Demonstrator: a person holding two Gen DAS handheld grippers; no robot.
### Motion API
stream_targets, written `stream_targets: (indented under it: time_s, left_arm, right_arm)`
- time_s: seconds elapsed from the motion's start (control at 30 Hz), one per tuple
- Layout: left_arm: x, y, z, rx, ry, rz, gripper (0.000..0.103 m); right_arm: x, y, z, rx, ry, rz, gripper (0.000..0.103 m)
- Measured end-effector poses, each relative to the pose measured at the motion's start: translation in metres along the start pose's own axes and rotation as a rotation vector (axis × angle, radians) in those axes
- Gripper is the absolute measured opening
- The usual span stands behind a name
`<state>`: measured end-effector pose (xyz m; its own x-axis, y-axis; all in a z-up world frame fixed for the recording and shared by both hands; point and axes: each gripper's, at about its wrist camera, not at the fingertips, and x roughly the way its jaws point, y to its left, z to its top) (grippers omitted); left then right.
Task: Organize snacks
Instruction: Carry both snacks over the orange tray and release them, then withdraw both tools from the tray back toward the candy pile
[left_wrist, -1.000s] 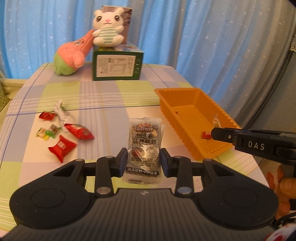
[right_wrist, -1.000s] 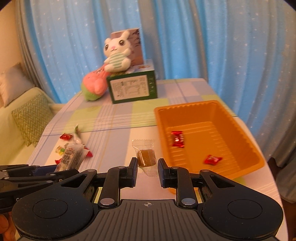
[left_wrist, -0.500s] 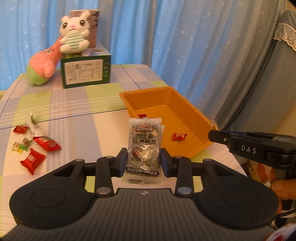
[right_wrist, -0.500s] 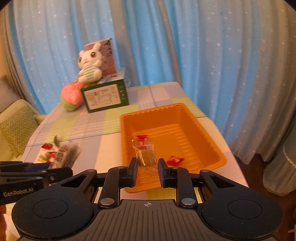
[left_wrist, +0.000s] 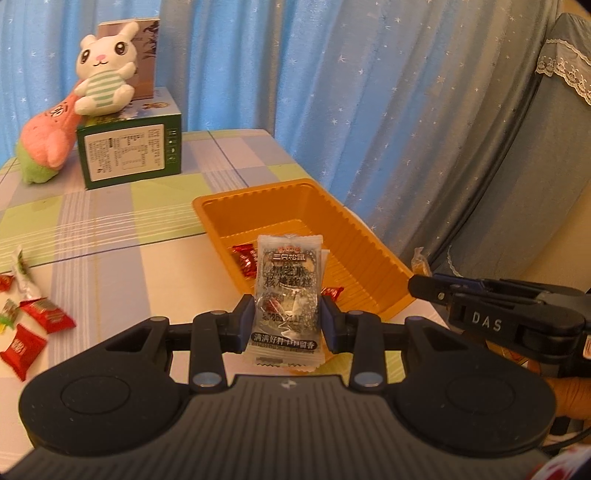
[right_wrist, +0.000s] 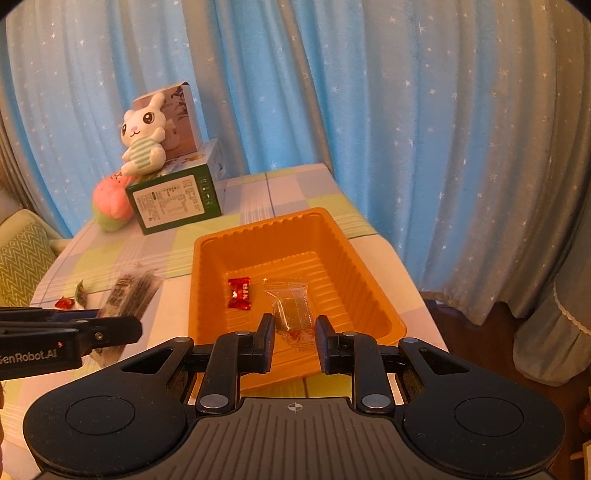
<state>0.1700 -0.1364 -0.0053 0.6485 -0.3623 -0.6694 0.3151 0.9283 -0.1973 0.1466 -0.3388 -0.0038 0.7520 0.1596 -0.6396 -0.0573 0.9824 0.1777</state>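
Observation:
My left gripper is shut on a black sesame snack packet and holds it upright near the front edge of the orange tray. My right gripper is open above the tray's near end; a clear-wrapped brown candy is between and just beyond its fingers, loose and tilted. A red candy lies in the tray. The left gripper and its packet show at the left of the right wrist view.
Several red and green candies lie on the checked tablecloth at the left. A green box with a plush rabbit and a pink plush stand at the back. Curtains hang behind; the table edge is right of the tray.
Both grippers have moved right, over and toward the tray. My right gripper has opened and let go of the clear-wrapped candy. The left still holds its packet.

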Motion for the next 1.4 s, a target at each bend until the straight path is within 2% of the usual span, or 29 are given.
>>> stream_targets:
  time_s: [0.27,0.63,0.7,0.87,1.1,1.4]
  left_arm:
    - [0.033,-0.006,0.014,0.001,0.007,-0.018,0.034]
    - [0.069,0.0,0.017,-0.033,0.025,-0.047,0.034]
    - [0.075,0.001,0.017,-0.036,0.015,-0.073,0.039]
    - [0.073,0.003,0.016,-0.012,0.017,-0.044,0.041]
    - [0.061,0.01,0.008,0.014,0.027,0.037,0.041]
    - [0.052,0.021,0.004,0.0,0.033,0.048,0.041]
  right_arm:
    - [0.022,-0.012,0.01,0.001,0.008,-0.003,0.024]
    - [0.05,-0.019,0.015,0.005,0.036,-0.01,0.024]
    - [0.053,-0.02,0.014,0.008,0.04,-0.011,0.024]
    - [0.055,-0.022,0.013,0.012,0.047,-0.008,0.024]
    - [0.056,-0.018,0.012,0.017,0.052,0.009,0.024]
    - [0.065,-0.01,0.021,0.022,0.047,0.042,0.024]
